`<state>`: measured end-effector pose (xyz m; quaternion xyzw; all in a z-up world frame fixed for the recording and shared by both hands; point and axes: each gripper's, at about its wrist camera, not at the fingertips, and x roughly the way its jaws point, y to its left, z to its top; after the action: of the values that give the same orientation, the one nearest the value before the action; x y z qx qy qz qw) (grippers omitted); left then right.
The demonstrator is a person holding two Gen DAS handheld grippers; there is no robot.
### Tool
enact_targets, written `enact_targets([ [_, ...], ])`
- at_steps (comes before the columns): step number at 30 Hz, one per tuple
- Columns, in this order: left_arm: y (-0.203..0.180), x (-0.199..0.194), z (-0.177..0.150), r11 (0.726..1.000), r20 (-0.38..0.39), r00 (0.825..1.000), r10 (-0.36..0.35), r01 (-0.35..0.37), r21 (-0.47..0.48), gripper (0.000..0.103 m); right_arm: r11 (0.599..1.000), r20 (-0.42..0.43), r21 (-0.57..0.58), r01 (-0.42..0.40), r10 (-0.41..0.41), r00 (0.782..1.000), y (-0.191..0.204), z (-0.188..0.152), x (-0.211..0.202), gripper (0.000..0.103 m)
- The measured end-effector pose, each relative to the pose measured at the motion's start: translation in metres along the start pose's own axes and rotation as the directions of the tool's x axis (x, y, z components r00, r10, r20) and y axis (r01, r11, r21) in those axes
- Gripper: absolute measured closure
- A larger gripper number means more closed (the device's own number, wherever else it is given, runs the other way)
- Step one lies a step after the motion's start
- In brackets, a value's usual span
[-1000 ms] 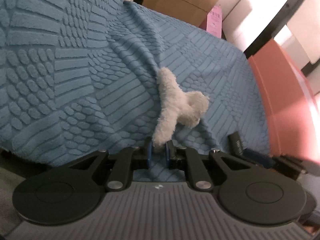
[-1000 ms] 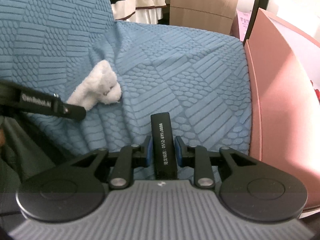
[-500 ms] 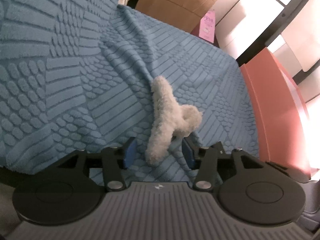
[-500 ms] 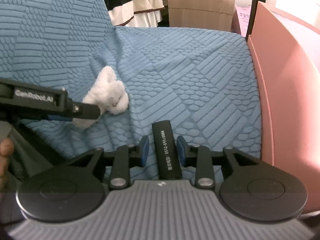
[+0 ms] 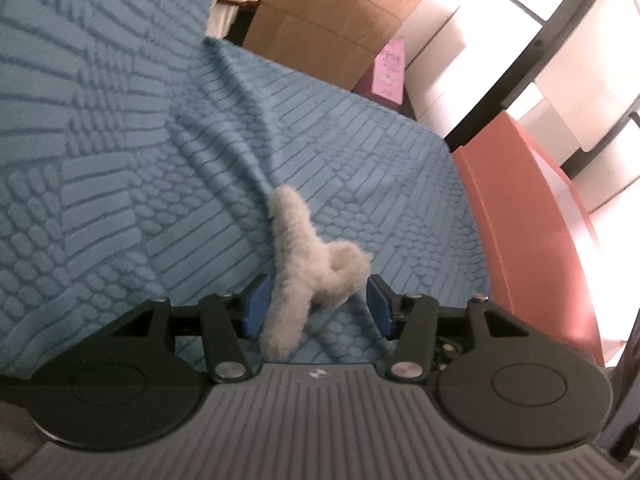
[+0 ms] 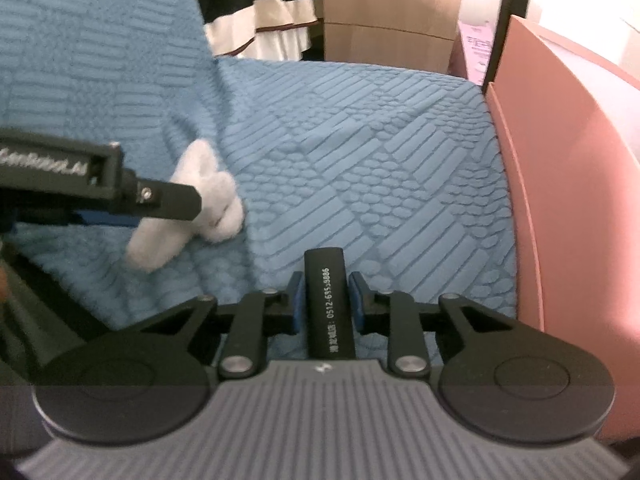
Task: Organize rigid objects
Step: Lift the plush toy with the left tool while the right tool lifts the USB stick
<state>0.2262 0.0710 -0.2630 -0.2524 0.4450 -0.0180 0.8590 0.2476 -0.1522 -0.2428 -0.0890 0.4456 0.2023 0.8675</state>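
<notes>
A fluffy grey-white claw clip (image 5: 304,264) lies on the blue textured cover (image 5: 120,200). My left gripper (image 5: 318,306) is open around its near end, and the pads do not press on it. In the right wrist view the same clip (image 6: 208,200) shows at the left, partly behind the left gripper's finger (image 6: 168,200). My right gripper (image 6: 326,300) has its jaws closing on a black bar with white printed digits (image 6: 326,276). Both blue pads touch the bar's sides, and it points away over the cover.
A pink bin wall (image 6: 568,200) rises along the right edge of the cover, also visible in the left wrist view (image 5: 532,220). Cardboard boxes (image 5: 332,20) and a striped cloth (image 6: 256,8) stand behind. A black pole (image 6: 504,20) is at the back right.
The left gripper's jaws, shut on the clip's near tip, have opened wide and now straddle it. The right jaws loosened briefly and have come back against the black bar.
</notes>
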Motion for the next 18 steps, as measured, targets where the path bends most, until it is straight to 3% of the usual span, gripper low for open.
enact_targets([
  [14, -0.01, 0.021, 0.004, 0.999, 0.009, 0.999, 0.031, -0.031, 0.029, 0.044, 0.998, 0.042, 0.054, 0.025, -0.028, 0.999, -0.008, 0.012, 0.011, 0.076],
  [18, -0.017, 0.03, 0.002, 0.995, 0.01, 0.997, 0.074, -0.075, 0.073, 0.044, 0.998, 0.039, 0.053, 0.027, -0.029, 0.999, -0.007, 0.01, 0.011, 0.076],
])
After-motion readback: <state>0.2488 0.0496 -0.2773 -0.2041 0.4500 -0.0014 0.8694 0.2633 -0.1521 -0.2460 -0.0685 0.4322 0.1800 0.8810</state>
